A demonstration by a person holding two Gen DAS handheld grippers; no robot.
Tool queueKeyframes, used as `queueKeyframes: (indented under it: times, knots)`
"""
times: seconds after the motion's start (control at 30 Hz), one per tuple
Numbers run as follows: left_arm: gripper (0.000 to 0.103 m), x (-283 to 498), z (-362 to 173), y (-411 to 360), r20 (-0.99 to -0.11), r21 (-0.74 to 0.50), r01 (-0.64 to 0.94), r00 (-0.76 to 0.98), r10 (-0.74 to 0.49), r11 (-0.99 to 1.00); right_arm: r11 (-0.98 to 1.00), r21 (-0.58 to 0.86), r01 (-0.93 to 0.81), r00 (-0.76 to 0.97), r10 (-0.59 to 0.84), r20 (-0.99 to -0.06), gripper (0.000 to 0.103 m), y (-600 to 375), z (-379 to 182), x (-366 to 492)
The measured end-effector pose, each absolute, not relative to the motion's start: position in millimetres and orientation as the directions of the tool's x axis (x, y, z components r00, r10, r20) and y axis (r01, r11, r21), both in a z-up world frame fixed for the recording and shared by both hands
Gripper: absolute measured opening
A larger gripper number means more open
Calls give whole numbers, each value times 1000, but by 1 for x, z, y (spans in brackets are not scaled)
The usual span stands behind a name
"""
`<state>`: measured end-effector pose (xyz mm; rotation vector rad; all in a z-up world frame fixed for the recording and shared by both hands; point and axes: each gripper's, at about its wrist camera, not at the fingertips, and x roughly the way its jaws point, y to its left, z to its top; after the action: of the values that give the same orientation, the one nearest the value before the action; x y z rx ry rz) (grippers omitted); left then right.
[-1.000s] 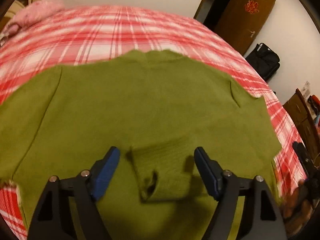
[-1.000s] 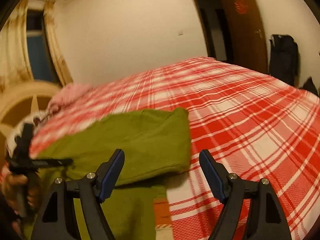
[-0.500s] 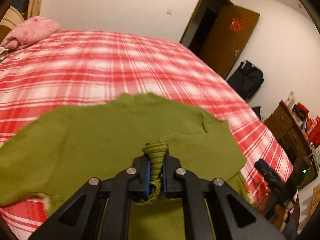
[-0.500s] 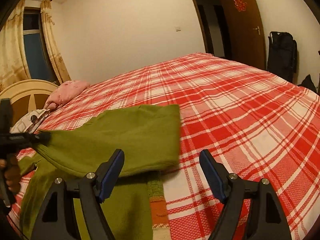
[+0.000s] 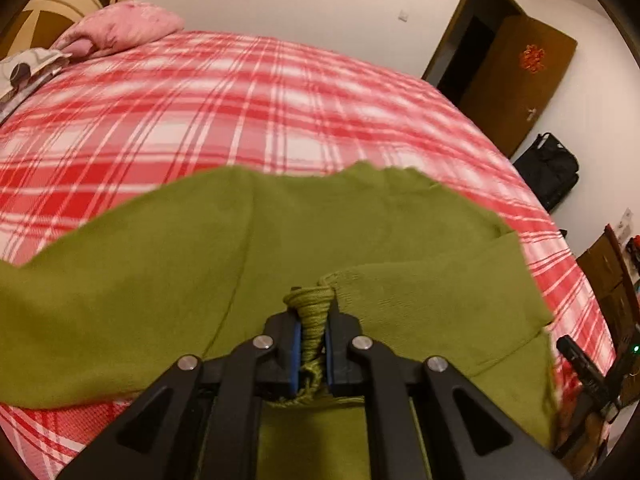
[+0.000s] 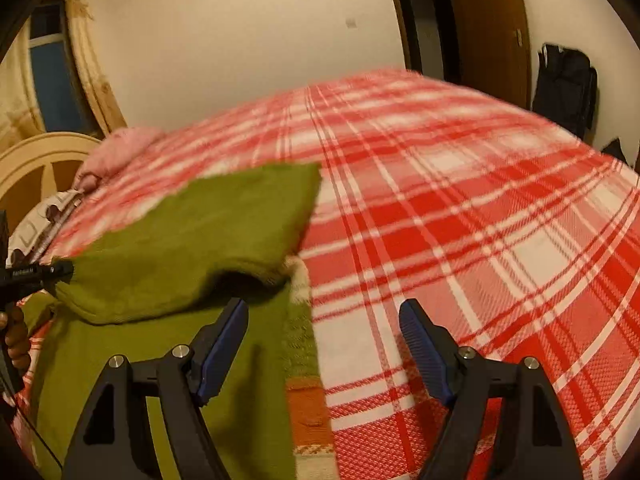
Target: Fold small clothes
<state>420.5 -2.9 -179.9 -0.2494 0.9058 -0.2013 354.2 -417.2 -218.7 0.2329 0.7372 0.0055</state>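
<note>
Sweater on bed: sleeve cuff pinched in left tongs, fold barely begun; right tongs agape, empty, beside sweater hem.

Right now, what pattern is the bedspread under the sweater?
Red, pink and white plaid bedspread, clearest in the right wrist view; the sweater is plain olive green.

red plaid bed, green sweater spread on it, pink pillow at its head
</note>
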Motion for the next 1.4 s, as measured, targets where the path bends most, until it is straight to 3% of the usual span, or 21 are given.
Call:
queueKeyframes:
  times: [0.13,0.23,0.33,0.4,0.43,0.53,0.73,0.83,1.0,1.1,1.23,1.4]
  knots:
    - [11,419,-189,-6,-761,-308,66,581,-288,949,972,206,116,721,60,-690,78,-422,-222,358]
    - [13,419,-187,-6,-760,-311,62,583,-287,949,991,73,108,666,-17,-746,78,-405,-223,371]
    - [23,416,-186,-7,-762,-289,65,589,-270,955,999,-52,18,663,-51,-747,78,-377,-217,385]
    - [45,413,-186,-8,-769,-237,60,598,-225,970,992,-127,28,674,-113,-730,78,-369,-214,397]
    - [49,410,-185,-7,-772,-208,55,605,-198,977,988,-144,62,673,-148,-725,78,-372,-214,403]
    - [57,402,-190,-5,-797,-102,45,594,-109,994,979,-88,185,645,-189,-740,81,-405,-214,414]
    - [62,384,-185,-2,-799,-40,87,596,-84,995,982,-95,166,632,-179,-754,85,-409,-216,391]
    - [79,382,-175,-5,-759,14,71,650,-36,997,968,-160,193,644,-248,-724,85,-407,-203,378]
    - [80,400,-192,-8,-787,56,31,616,26,998,993,-75,89,739,-117,-663,85,-384,-174,382]
    - [82,403,-203,-3,-805,76,19,592,50,997,999,-38,0,725,-27,-689,85,-364,-180,407]
    - [93,393,-206,-4,-805,106,27,589,70,994,994,-105,-1,602,-83,-794,85,-356,-224,434]
    - [100,389,-209,7,-807,40,17,589,23,999,996,-77,55,600,-95,-794,85,-360,-210,424]
